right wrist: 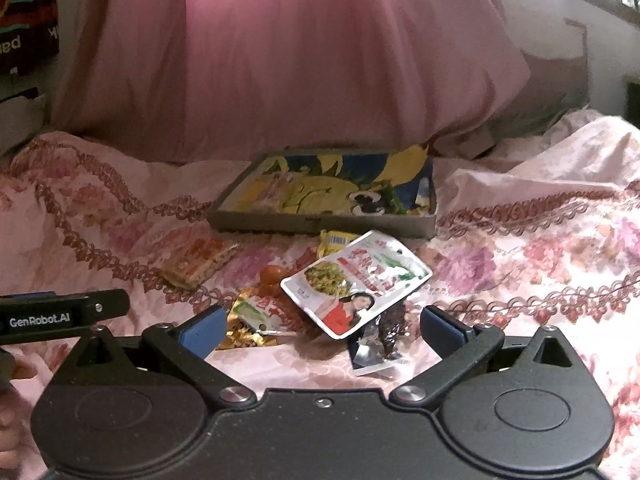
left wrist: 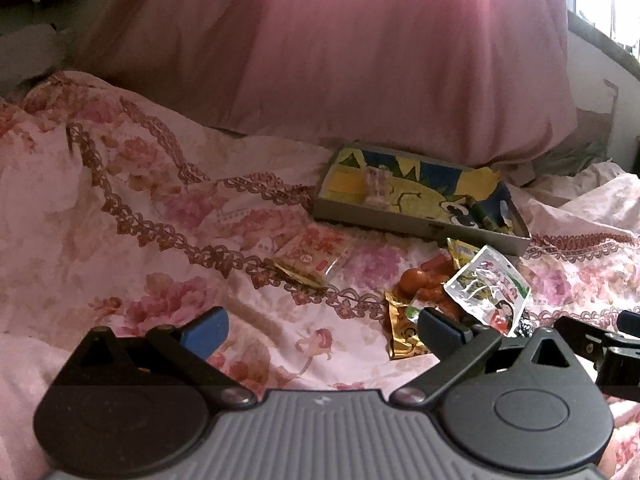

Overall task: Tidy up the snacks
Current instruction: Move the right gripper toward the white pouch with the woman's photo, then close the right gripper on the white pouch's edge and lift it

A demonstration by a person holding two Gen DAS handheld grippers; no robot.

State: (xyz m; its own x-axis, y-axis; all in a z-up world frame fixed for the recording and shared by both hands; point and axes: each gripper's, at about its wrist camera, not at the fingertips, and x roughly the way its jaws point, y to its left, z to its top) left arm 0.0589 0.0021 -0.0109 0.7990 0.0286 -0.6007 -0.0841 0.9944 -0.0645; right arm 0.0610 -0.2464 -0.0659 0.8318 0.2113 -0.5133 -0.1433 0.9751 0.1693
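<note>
A shallow grey tray (left wrist: 400, 226) (right wrist: 320, 227) with a yellow and blue picture inside lies on the floral bedspread; a clear packet and a green item rest in it. In front of it sits a heap of snacks: a white pouch with a woman's picture (left wrist: 486, 290) (right wrist: 356, 282), orange-red snacks (left wrist: 420, 280) (right wrist: 270, 276), a gold wrapper (left wrist: 400, 336) (right wrist: 248, 320), a dark packet (right wrist: 380, 340). A red and clear packet (left wrist: 310, 258) (right wrist: 198, 262) lies apart to the left. My left gripper (left wrist: 320, 330) is open, short of the heap. My right gripper (right wrist: 320, 330) is open just before the pouch.
A large pink pillow (left wrist: 360, 52) (right wrist: 280, 52) rises right behind the tray. Rumpled floral bedding (left wrist: 140, 200) (right wrist: 540, 240) spreads to both sides. The right gripper's arm (left wrist: 600, 344) shows at the left view's right edge; the left gripper's body (right wrist: 60, 316) shows at the right view's left edge.
</note>
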